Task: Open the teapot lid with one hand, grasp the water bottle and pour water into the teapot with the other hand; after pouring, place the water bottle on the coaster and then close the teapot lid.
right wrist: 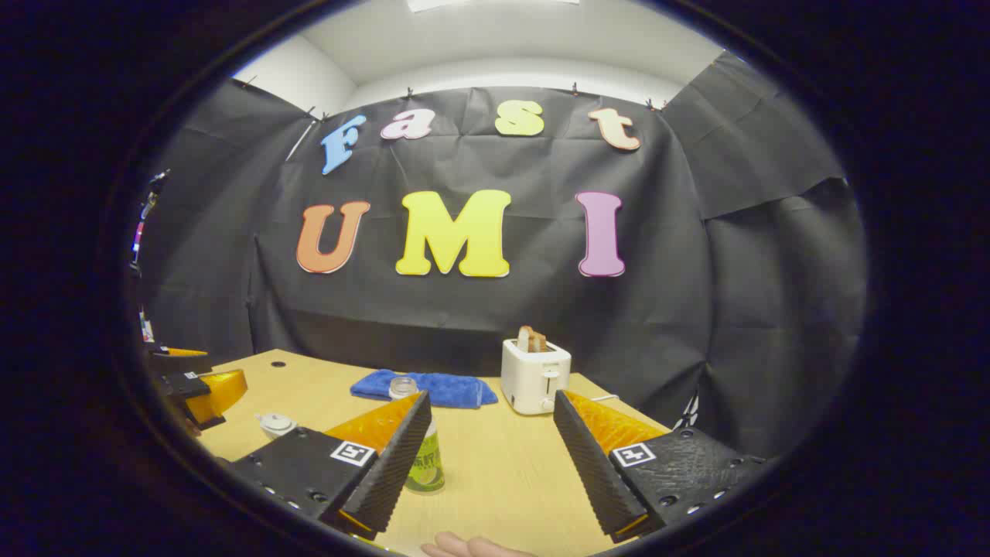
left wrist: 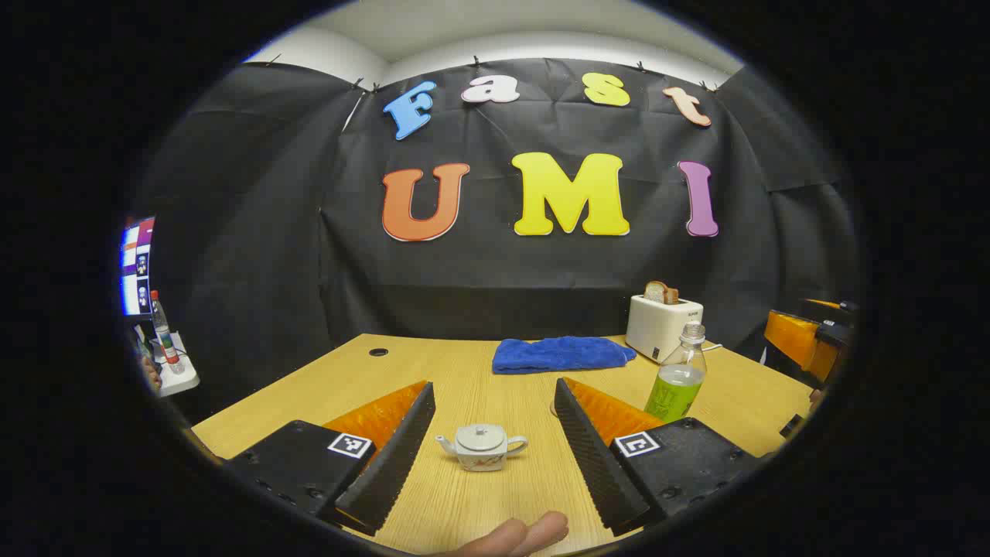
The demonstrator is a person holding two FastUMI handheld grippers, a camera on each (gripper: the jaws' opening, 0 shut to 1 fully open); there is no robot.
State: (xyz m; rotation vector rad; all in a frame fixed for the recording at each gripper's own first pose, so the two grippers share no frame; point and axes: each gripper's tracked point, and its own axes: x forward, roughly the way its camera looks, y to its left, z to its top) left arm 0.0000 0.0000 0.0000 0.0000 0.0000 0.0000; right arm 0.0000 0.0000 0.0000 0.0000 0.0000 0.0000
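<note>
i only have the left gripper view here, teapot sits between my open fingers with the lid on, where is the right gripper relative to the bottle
Observer: In the right gripper view the right gripper is open, and the water bottle stands upright on the table just inside its left finger, partly hidden behind it.
Operator: is it gripping the bottle yet
Observer: No. The other finger is well clear of the bottle, so nothing is clamped.
Operator: anything behind the bottle on that side
Observer: A blue cloth lies behind it, with the white toaster to the cloth's right, bread standing up in its slot.
</note>
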